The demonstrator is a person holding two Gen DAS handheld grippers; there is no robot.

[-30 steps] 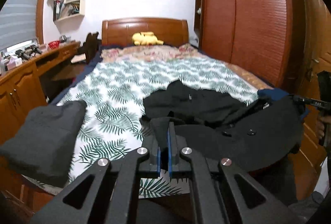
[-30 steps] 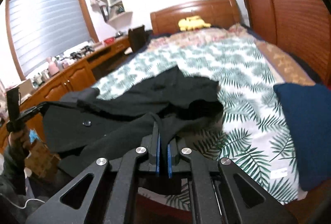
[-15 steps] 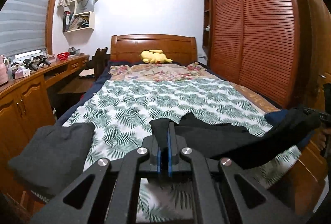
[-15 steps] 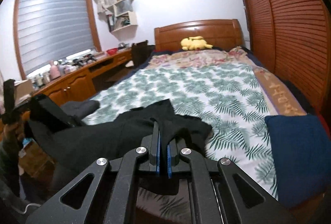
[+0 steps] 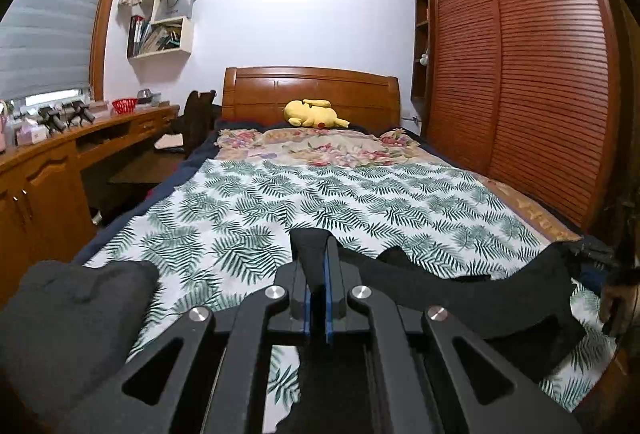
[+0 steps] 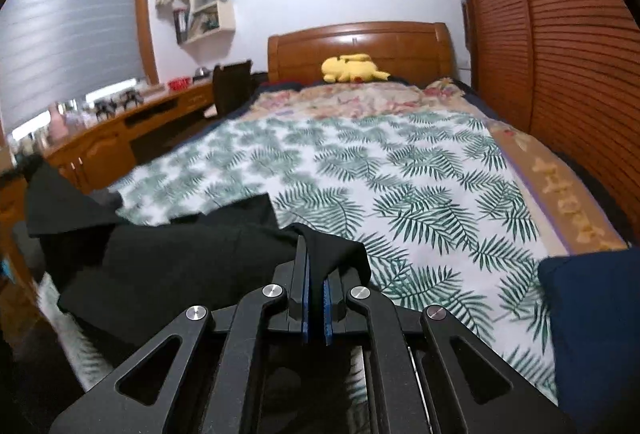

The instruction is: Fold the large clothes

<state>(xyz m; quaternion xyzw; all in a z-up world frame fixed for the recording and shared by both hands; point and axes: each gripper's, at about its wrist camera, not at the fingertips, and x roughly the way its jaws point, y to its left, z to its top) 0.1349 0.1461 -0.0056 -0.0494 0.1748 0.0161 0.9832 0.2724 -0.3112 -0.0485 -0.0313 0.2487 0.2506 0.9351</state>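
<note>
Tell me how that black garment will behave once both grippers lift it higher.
Likely floppy: the black garment sags between the left gripper and right gripper. Probably fairly heavy cloth, since it drapes in thick folds. Its free edge on the leaf-print bedspread will probably drag.

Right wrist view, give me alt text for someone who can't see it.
The right claw is shut on a black garment held over the foot of a bed with a leaf-print sheet. A yellow plush toy lies by the wooden headboard.

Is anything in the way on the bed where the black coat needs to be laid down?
Nothing visible. The leaf-print sheet ahead of the black coat is bare. The gray pile and blue pile sit off to either side, and the yellow plush is by the headboard.
</note>
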